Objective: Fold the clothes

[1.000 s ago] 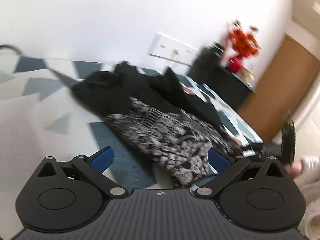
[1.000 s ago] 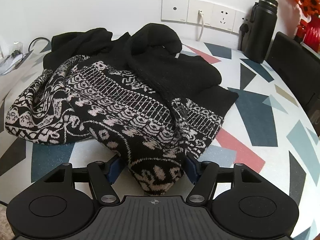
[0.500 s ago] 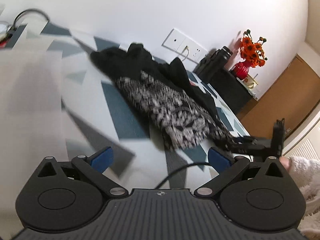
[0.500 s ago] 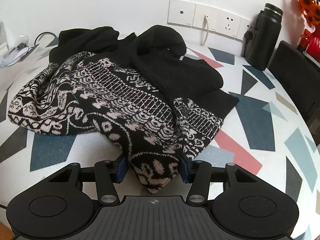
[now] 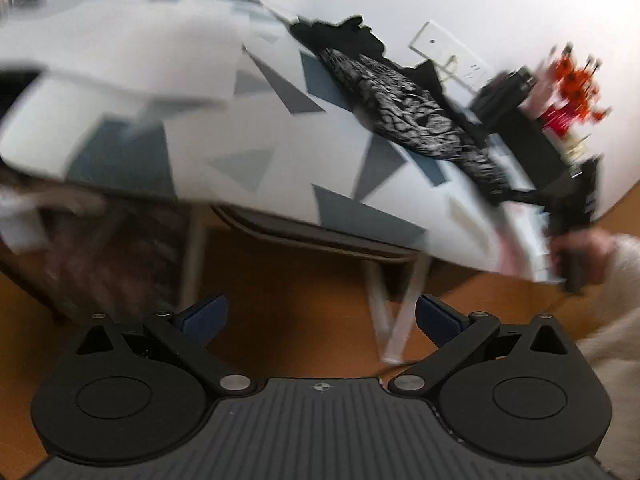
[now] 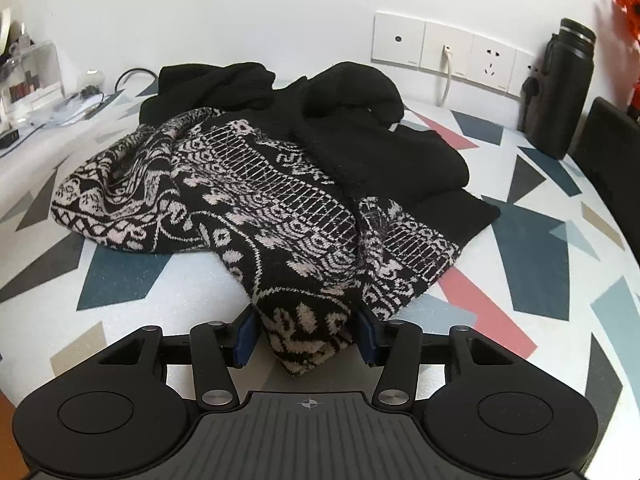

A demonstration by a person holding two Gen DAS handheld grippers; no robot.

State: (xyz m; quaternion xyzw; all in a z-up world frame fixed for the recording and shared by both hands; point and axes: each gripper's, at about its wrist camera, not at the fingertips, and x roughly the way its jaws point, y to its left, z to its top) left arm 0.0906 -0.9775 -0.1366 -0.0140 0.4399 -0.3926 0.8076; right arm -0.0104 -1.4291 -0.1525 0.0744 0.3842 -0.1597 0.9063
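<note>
Our right gripper [image 6: 306,334] pinches the sweater [image 6: 256,200] at the table [image 6: 540,264] front edge; left gripper [image 5: 320,318] gapes empty. One-sided pulling risks bunching.

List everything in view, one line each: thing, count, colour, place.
sweater: 1, black with pale pattern, heaped mid-table
table: 1, white with coloured shapes, under sweater
flask: 1, black, far right by wall
wall sockets: 1 row, white, behind table
flowers: 1 bunch, orange, right end, blurred
left gripper: open, empty, off the table edge
right gripper: closed on sweater's near tip
hand: 1, holding right gripper
</note>
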